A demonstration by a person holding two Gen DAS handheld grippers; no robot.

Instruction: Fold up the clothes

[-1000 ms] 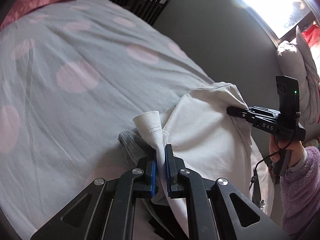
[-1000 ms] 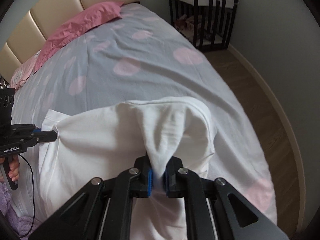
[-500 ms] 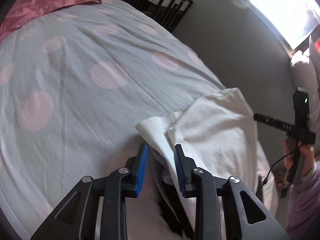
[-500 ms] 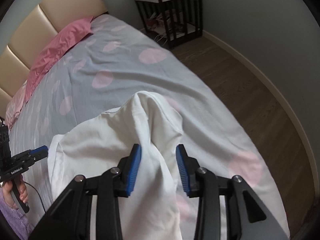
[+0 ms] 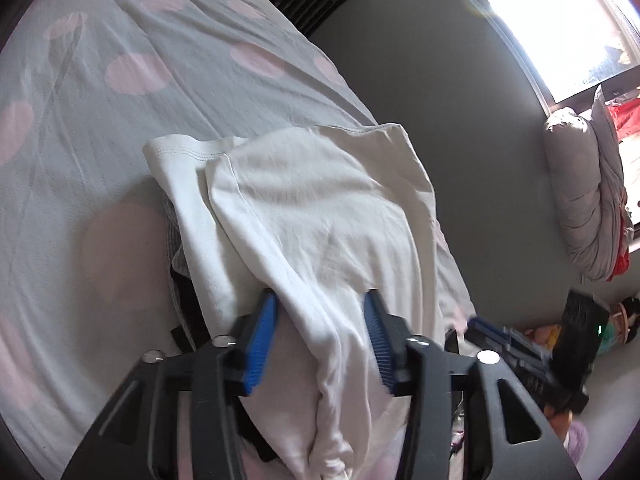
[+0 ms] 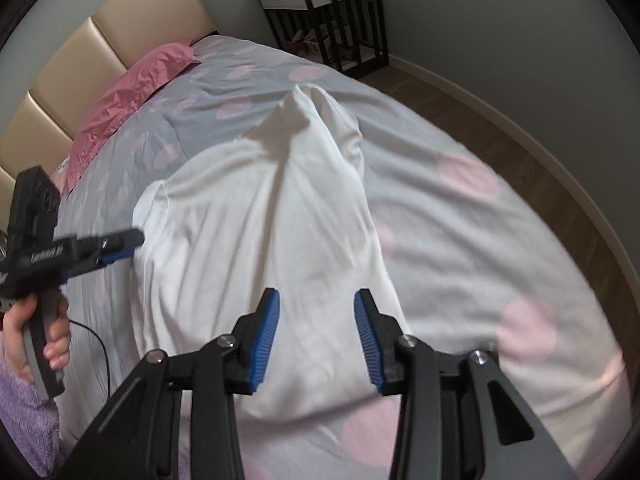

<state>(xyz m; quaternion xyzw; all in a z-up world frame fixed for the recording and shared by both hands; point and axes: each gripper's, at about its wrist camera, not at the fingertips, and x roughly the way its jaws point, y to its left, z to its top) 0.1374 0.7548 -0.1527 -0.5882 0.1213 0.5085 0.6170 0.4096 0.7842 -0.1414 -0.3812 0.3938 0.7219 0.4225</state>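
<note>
White garment [image 6: 256,216] lies on grey bedspread [image 6: 460,232] with pink spots.

Each wrist camera looks down along its own fingers, close over the bed [image 5: 120,128]. Both share the white garment [image 6: 256,216]

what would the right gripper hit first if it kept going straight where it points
Most likely the white garment lying on the bed: it fills the view between and beyond the open right gripper, though depth is unclear.
</note>
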